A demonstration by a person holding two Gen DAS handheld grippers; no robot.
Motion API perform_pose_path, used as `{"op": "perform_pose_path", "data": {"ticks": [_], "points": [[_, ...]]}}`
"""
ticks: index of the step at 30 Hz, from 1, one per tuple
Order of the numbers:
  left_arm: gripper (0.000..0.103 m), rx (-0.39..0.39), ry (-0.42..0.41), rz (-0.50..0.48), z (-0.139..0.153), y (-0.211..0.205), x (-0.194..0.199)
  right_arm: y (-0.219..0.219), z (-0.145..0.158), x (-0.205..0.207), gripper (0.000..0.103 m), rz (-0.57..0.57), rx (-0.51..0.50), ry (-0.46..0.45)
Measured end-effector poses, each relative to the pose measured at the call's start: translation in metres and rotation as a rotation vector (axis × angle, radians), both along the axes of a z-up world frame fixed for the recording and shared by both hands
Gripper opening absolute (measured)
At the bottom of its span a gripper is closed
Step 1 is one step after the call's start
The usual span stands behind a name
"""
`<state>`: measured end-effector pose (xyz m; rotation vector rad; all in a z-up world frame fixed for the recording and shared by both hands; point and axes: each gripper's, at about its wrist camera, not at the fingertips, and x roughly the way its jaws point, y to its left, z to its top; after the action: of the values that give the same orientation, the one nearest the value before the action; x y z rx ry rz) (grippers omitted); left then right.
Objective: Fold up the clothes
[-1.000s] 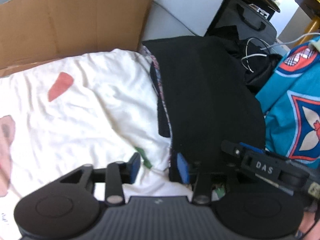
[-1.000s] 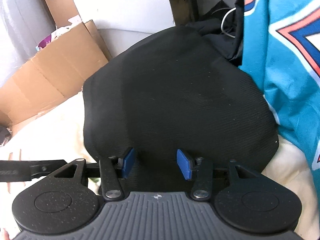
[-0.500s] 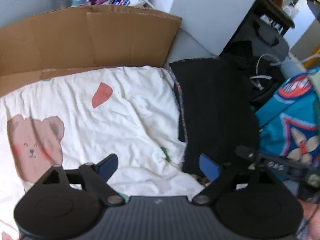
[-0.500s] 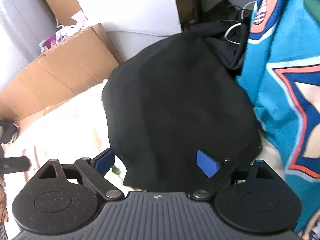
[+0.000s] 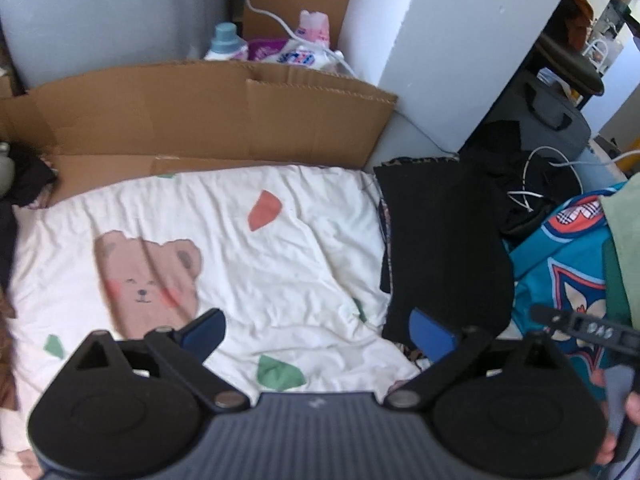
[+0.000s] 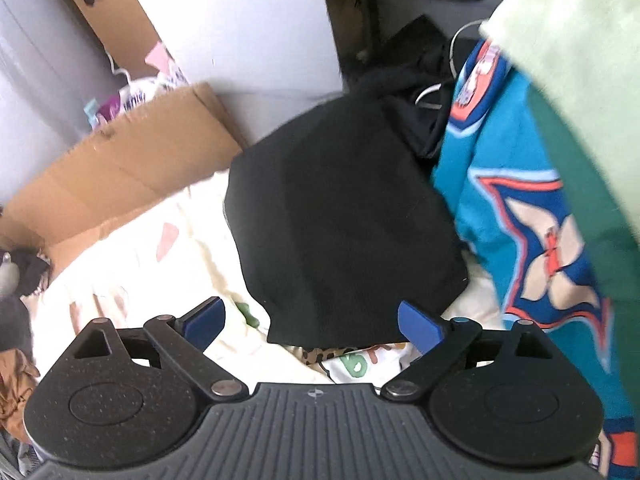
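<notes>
Both of your grippers had pulled up and back from the black garment [image 5: 444, 248] over the last second, and their jaws had swung from nearly closed to wide apart.

You had the bear-print sheet [image 5: 248, 264] as your working surface, with a flattened cardboard sheet [image 5: 208, 116] standing along its far edge. A teal printed garment [image 6: 516, 216] was heaped at the sheet's right edge, unfolded, with something pale green [image 6: 568, 28] draped above it. The black garment lay as a flat, squared panel near the sheet's far right corner, resting on a patterned piece whose edge peeked out beneath it. That fit a finished fold on a stack; equally, it might have wanted one more fold.

Your left gripper [image 5: 316, 330] hovered over the sheet's near edge, spread and holding nothing. Your right gripper [image 6: 310, 324] hung over the black garment's near hem, also spread and empty.

Judging by that, you were between garments. For a clean next fold, you should have pinched a single layer at two matching corners, kept both grippers level, and laid the cloth on bare sheet left of the stack.
</notes>
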<state>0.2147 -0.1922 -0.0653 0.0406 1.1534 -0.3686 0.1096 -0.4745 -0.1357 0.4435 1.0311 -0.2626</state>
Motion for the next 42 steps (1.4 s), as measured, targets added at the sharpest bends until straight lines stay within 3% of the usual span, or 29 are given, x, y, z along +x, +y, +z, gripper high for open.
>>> {"op": "perform_pose_path", "data": {"ticks": [8, 21, 27, 31, 42], "points": [[0.1, 0.002, 0.016, 0.035, 0.056, 0.034, -0.013, 0.005, 0.059, -0.012, 0.097, -0.002, 0.02, 0.02], [0.102, -0.003, -0.103, 0.175, 0.16, 0.124, -0.069, 0.046, 0.164, -0.031, 0.097, 0.176, 0.009, -0.088], [0.102, 0.008, -0.109, 0.196, 0.169, 0.165, -0.088, 0.059, 0.195, -0.047, 0.097, 0.181, -0.006, -0.1], [0.102, -0.043, -0.134, 0.252, 0.171, 0.192, -0.099, 0.07, 0.205, -0.059, 0.097, 0.153, -0.033, -0.091], [0.102, -0.058, -0.186, 0.241, 0.178, 0.239, -0.141, 0.135, 0.236, -0.097, 0.097, 0.251, -0.076, -0.107]]}}
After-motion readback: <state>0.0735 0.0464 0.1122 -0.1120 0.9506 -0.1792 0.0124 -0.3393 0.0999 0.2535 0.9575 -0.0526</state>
